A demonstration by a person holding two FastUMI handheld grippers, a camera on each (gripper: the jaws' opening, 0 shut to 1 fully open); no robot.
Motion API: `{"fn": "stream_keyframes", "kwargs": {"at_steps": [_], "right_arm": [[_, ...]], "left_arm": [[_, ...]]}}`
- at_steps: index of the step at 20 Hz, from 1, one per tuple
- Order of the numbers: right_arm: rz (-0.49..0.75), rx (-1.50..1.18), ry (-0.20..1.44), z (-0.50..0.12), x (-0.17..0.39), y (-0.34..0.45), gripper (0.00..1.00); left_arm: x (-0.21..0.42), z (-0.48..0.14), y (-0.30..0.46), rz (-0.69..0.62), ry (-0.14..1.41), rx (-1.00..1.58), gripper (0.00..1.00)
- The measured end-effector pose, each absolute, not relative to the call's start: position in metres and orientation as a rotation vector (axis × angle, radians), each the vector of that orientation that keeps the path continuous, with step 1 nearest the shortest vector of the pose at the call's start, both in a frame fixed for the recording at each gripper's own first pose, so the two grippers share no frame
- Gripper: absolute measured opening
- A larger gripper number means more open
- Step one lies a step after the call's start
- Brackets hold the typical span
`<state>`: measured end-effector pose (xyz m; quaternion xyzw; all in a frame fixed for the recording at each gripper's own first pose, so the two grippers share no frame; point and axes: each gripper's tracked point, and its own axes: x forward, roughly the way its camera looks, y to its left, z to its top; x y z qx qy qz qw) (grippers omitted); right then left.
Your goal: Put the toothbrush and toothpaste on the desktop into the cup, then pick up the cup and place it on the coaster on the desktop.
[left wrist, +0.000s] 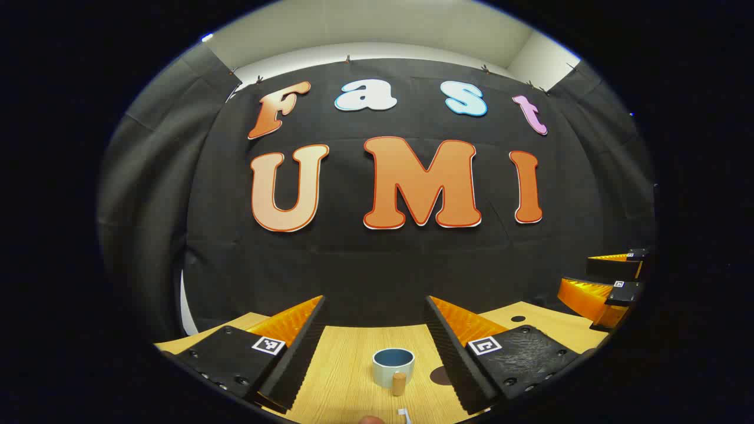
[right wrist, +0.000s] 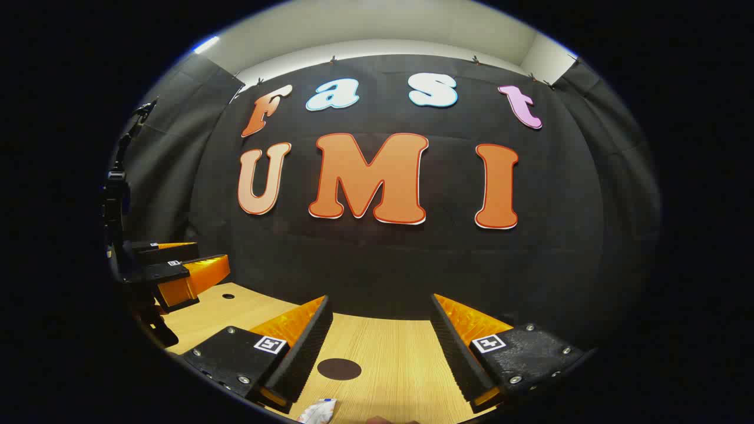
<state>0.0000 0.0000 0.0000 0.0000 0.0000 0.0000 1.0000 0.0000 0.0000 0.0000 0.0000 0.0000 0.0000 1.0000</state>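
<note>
I am watching the left gripper hovering over the wooden desktop, jaws spread wide, gripping nothing. The cup is standing upright between its fingers, farther out, with the dark round coaster just beside it. The toothbrush tip is peeking in at the bottom edge. The right gripper is also hanging spread and empty, with the toothpaste lying near its left finger.

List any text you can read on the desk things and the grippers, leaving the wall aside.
cup: no text.
toothpaste tube: print too blurred to read.
marker squares on the left gripper and right gripper: black-and-white patterns, no words.
</note>
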Motion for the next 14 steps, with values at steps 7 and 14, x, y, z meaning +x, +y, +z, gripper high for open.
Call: {"fn": "stream_keyframes", "kwargs": {"at_steps": [7,14], "right_arm": [[0.006,0.008,-0.012,0.005,-0.002,0.001,0.99],[0.009,0.010,0.020,-0.002,-0.002,0.000,0.99]], "left_arm": [[-0.002,0.001,-0.007,-0.014,0.002,-0.023,0.96],[-0.001,-0.004,-0.012,-0.015,0.015,-0.036,0.97]]}}
